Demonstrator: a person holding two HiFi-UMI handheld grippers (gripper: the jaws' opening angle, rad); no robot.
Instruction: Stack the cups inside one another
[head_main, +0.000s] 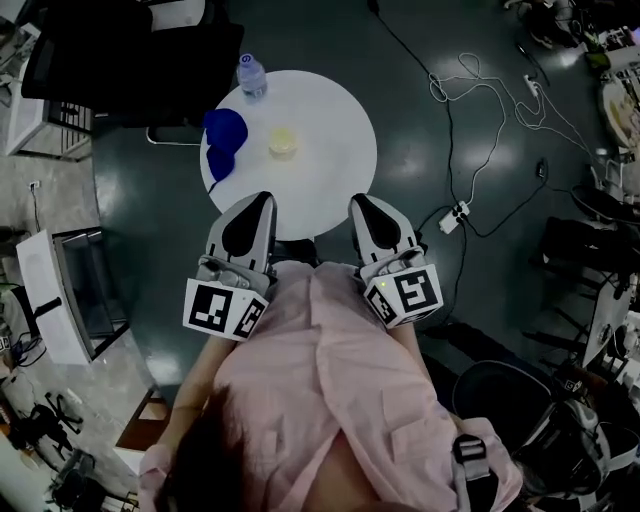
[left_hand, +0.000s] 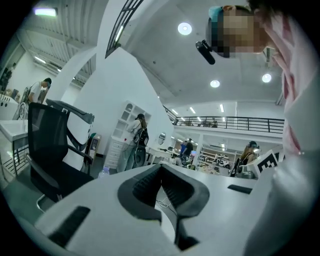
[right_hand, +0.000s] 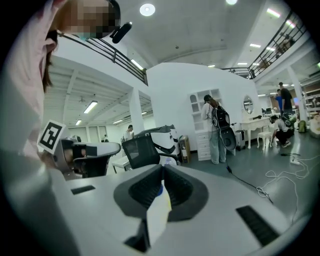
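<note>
A round white table (head_main: 330, 110) stands in front of me on the dark floor. Two blue cups (head_main: 224, 140) sit close together at its left side, and a small pale yellow cup (head_main: 283, 142) stands near the middle. My left gripper (head_main: 265, 198) and right gripper (head_main: 358, 200) hang side by side at the table's near edge, close to my body, well short of the cups. In the left gripper view the left gripper (left_hand: 161, 166) has its tips together with nothing between them. The right gripper (right_hand: 163, 167) is likewise shut and holds nothing.
A water bottle (head_main: 250, 75) stands at the table's far left edge. A black office chair (head_main: 130, 50) is behind the table. Cables and a power strip (head_main: 450, 218) lie on the floor to the right. A white cabinet (head_main: 50, 300) stands at the left.
</note>
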